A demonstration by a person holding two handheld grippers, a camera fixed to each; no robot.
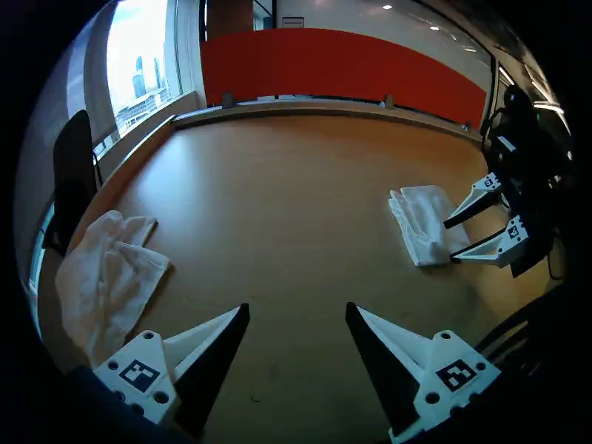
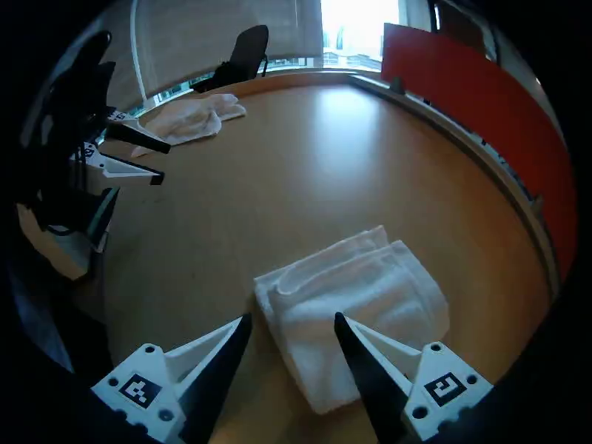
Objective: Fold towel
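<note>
Right gripper is held open at the lower centre of its view, nothing clasped, its fingers poised over the near edge of a folded white towel. Left gripper is likewise spread and empty above the wooden table; a crumpled towel is seen at left. That one is probably next: it should be taken by two corners and spread flat before any fold is made.

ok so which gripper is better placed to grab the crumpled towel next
Left, probably. The crumpled towel lies just beside the open left gripper, while the right gripper is at the folded towel, across the table.
</note>
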